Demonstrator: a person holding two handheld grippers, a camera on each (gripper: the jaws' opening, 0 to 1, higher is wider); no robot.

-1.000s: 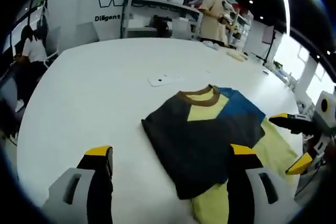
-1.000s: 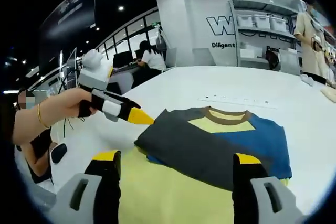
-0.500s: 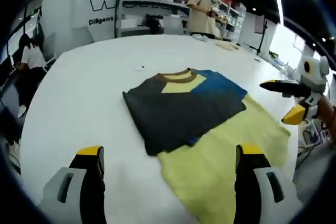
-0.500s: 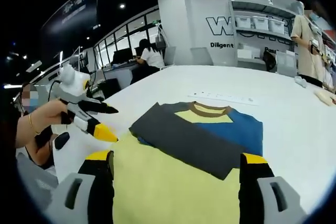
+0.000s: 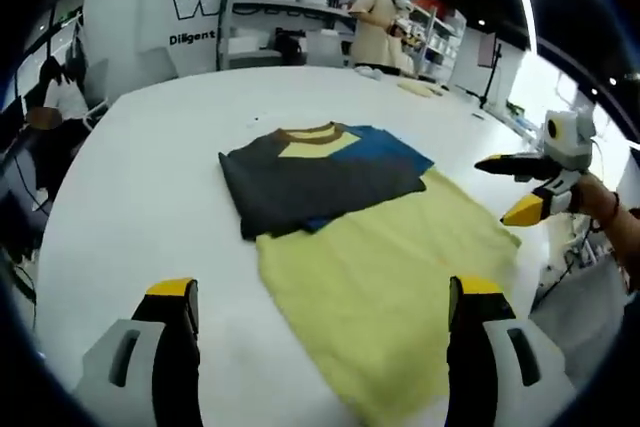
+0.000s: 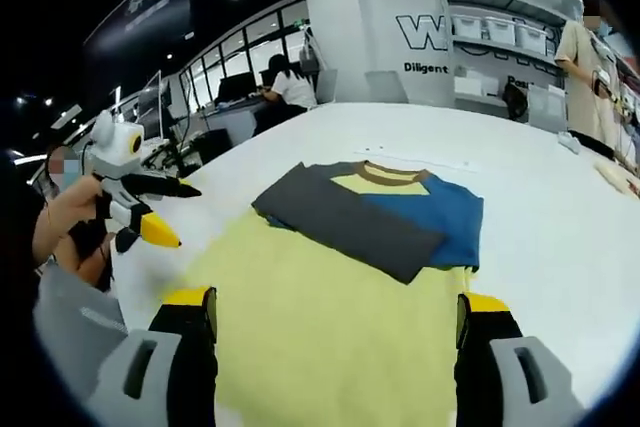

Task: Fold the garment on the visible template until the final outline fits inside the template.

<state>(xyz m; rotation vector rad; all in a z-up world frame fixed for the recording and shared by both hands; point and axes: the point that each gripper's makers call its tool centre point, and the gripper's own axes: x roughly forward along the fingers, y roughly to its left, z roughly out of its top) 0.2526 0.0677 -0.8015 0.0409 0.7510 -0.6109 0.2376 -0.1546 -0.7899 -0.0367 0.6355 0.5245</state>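
Grippers, left (image 5: 318, 297) and right (image 6: 335, 307), gape empty, pulled back from folded garment (image 5: 315, 175).

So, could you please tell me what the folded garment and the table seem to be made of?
The garment looks like soft matte knit fabric, probably cotton jersey: it folds flat, and its collar looks ribbed. The table looks like smooth white laminate or painted board with a faint sheen; which one is unclear.

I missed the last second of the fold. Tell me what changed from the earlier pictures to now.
Both grippers backed away from the shirt: the right gripper sits farther from it, the left gripper has drawn off its dark sleeve edge. Both stay open and empty. More of the yellow lower part is uncovered as the cameras pulled back. The shirt keeps its fold on the white table.
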